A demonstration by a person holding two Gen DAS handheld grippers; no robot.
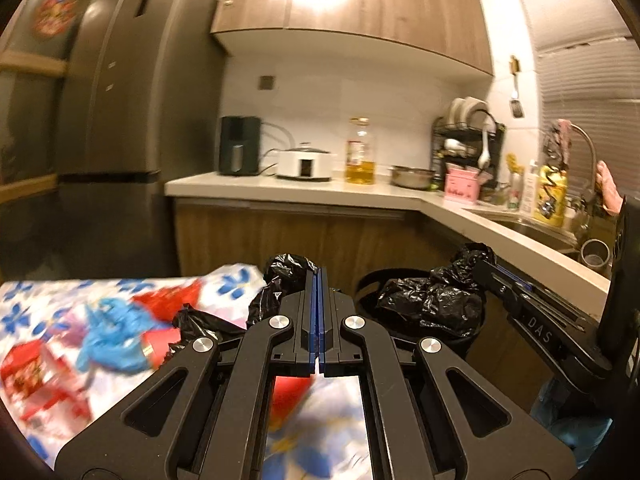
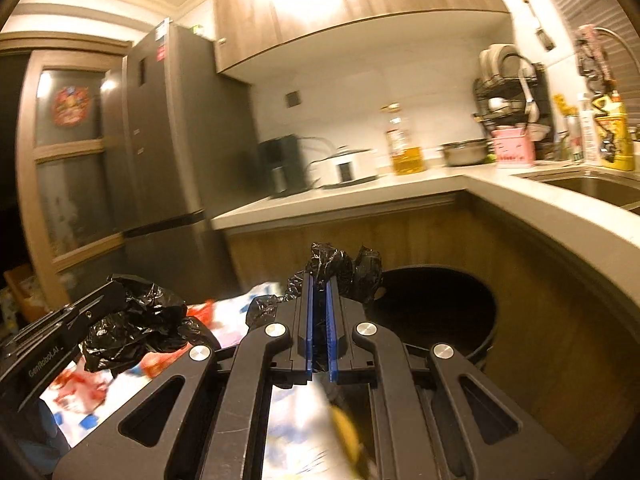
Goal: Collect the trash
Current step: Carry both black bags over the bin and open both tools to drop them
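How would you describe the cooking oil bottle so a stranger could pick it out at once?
Start at the tall grey fridge and follow the pale countertop rightwards. Past the black appliance and the white cooker stands the oil bottle: the only clear, tall bottle there, holding golden liquid.

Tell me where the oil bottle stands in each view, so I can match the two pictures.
Left wrist view: the oil bottle stands on the counter just right of centre, between the white cooker and the steel pot.
Right wrist view: the oil bottle stands right of centre on the counter, again between cooker and pot.
Shared landmark: the pink box beneath the dish rack.
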